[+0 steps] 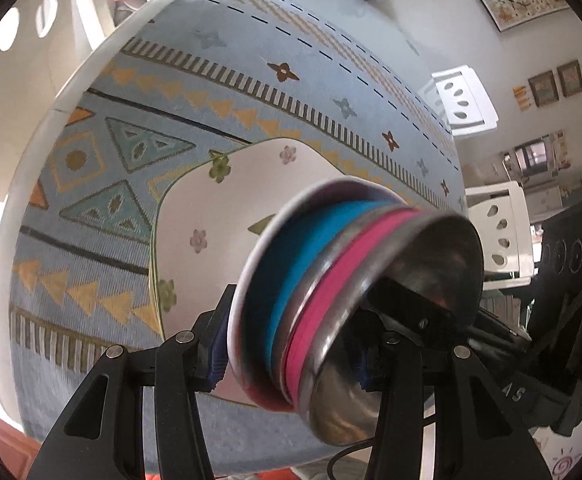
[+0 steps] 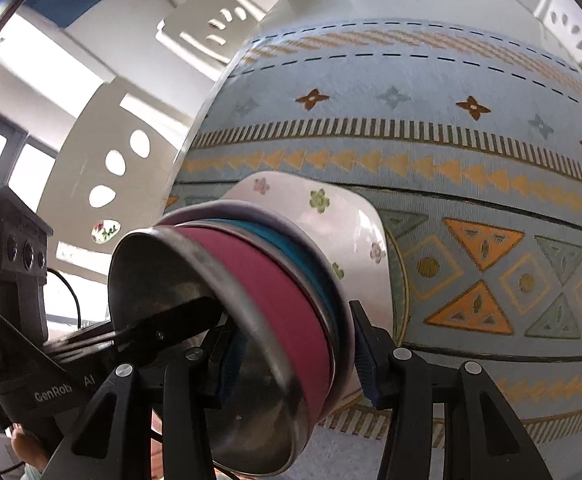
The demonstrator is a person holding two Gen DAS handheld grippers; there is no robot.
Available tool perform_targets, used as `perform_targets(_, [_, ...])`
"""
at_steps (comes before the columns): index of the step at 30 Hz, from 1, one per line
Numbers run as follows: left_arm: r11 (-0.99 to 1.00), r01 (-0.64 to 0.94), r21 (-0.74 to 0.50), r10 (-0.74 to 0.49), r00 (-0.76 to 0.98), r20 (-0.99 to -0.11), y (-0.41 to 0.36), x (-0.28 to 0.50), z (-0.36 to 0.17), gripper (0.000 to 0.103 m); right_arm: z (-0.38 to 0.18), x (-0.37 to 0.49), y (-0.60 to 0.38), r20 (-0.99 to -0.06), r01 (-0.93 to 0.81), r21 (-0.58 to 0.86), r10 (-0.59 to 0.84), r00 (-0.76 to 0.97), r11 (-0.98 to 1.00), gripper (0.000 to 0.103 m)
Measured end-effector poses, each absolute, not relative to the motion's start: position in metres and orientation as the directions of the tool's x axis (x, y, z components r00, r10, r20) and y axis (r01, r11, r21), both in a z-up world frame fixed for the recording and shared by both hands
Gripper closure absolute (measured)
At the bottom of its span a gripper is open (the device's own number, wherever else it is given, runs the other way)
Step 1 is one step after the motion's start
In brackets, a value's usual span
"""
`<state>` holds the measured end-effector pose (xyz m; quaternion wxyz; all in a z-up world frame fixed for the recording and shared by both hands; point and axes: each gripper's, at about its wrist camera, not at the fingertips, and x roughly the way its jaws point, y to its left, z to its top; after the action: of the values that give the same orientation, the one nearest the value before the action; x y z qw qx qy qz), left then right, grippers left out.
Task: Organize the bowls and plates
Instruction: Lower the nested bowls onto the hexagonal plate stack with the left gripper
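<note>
A nested stack of round bowls (image 1: 331, 292), steel-rimmed with a pink band and a blue band and backed by a white rim, is held tilted on edge between both tools. The left gripper (image 1: 291, 364) is closed across the stack, one blue pad outside the white rim and the other inside the steel bowl. The right gripper (image 2: 297, 364) is likewise clamped across the stack (image 2: 259, 300) from the opposite side. Just behind the stack, a white square plate with small flower prints (image 1: 219, 216) lies flat on the light-blue patterned tablecloth (image 1: 91, 168). Beyond the stack, white plastic chairs (image 1: 503, 232) stand past the table edge.
</note>
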<state>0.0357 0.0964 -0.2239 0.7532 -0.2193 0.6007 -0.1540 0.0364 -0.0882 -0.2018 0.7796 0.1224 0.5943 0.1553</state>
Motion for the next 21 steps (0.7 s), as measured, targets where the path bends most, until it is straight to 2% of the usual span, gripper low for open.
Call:
perform_targets(8, [0.834,0.004,-0.551,-0.537,0.234,-0.811,0.109,0.048,-0.217,0.059,-0.205,0.052,-0.106,-0.864,0.034,0.453,0.429,0.263,0.891,0.055])
perform_targets(21, [0.825,0.038,-0.564,-0.550,0.281,-0.786,0.120,0.045,-0.197,0.059,-0.149,0.036,-0.102,-0.856,-0.039,0.366,0.353,0.377,0.930,0.055])
